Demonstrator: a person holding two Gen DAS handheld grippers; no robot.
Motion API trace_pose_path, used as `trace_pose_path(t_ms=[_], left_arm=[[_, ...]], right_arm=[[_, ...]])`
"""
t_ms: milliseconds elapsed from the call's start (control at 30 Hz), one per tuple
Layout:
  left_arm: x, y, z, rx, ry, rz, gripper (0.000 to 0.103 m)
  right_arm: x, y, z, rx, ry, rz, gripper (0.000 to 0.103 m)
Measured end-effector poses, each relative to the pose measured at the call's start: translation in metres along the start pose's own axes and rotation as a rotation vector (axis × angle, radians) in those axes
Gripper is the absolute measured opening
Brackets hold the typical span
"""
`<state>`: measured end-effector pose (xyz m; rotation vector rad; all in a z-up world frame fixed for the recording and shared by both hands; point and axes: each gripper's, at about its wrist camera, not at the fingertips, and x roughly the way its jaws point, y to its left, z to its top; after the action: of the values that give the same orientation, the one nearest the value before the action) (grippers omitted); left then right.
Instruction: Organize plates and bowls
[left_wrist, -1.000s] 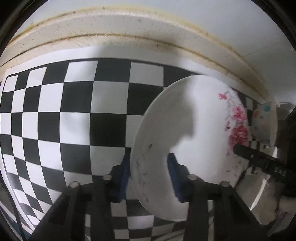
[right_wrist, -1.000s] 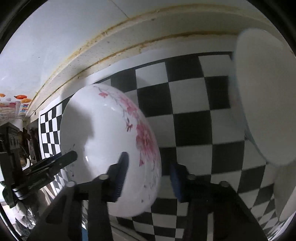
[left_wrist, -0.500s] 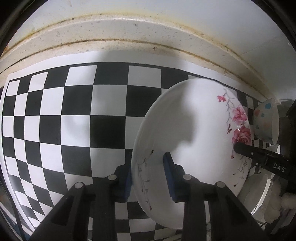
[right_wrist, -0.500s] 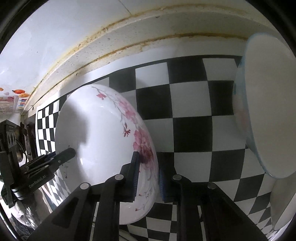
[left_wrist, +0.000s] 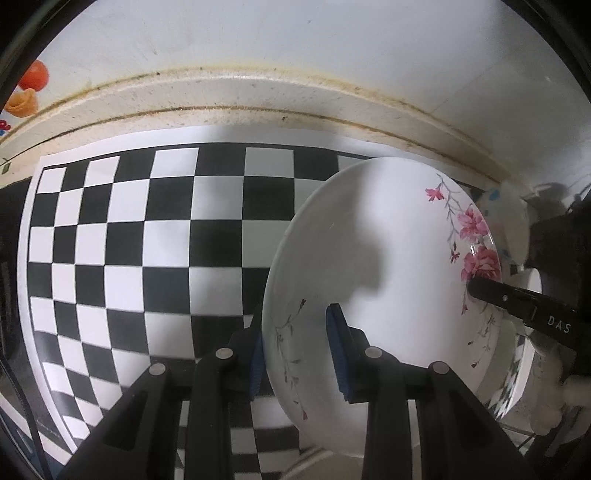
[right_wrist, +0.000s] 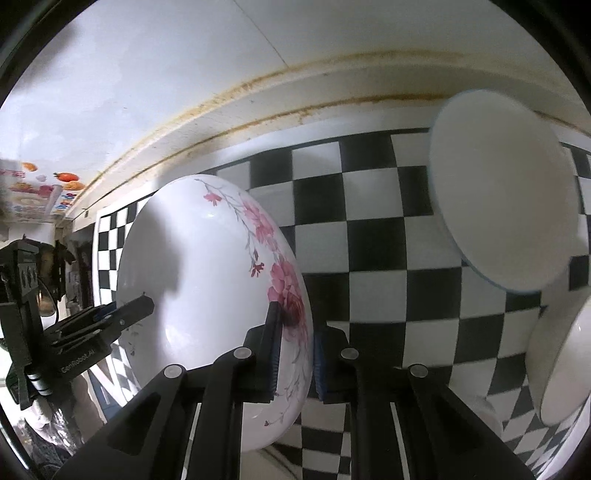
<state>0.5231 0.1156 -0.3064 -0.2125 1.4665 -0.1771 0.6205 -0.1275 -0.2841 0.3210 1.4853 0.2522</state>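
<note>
A white plate with pink flowers (left_wrist: 391, 258) stands on edge over the checkered mat (left_wrist: 140, 258). My left gripper (left_wrist: 297, 354) is shut on the plate's left rim. My right gripper (right_wrist: 295, 354) is shut on the opposite, flowered rim of the same plate (right_wrist: 207, 266). Each gripper shows in the other view: the right one's black finger (left_wrist: 517, 299) on the plate at right, and the left one's finger (right_wrist: 122, 314) on the plate at left. A white plate with a blue rim (right_wrist: 506, 192) stands upright at the right.
A dotted bowl (left_wrist: 506, 221) stands behind the flowered plate at the right. Another white dish (right_wrist: 561, 365) is at the lower right. A stained white ledge (left_wrist: 258, 99) runs along the wall behind the mat. Colourful stickers (right_wrist: 37, 192) are on the far left wall.
My right gripper has closed onto the flowered rim; its jaws were wider a second ago. The plate has stayed upright and both views have pulled back and up slightly.
</note>
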Motion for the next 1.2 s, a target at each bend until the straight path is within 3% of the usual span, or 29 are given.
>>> trace_pose_path(t_ms=[333,633,1200], left_arm=[[-0.055,-0.014,-0.037,0.048,-0.068,-0.015,0.028],[-0.080,-0.022,-0.074,0.082,-0.074,-0.036,0.028],[-0.070,-0.013,-0.150,0.104,0.004,-0.030,0.028]], right_arm=[[-0.054,0.013,-0.046,-0.016,-0.069,0.034,0.016],[-0.102,0.018,-0.104,-0.025,-0.126,0.042,0.014],[-0.080,0.014,-0.198,0.005,-0.082,0.073,0.014]])
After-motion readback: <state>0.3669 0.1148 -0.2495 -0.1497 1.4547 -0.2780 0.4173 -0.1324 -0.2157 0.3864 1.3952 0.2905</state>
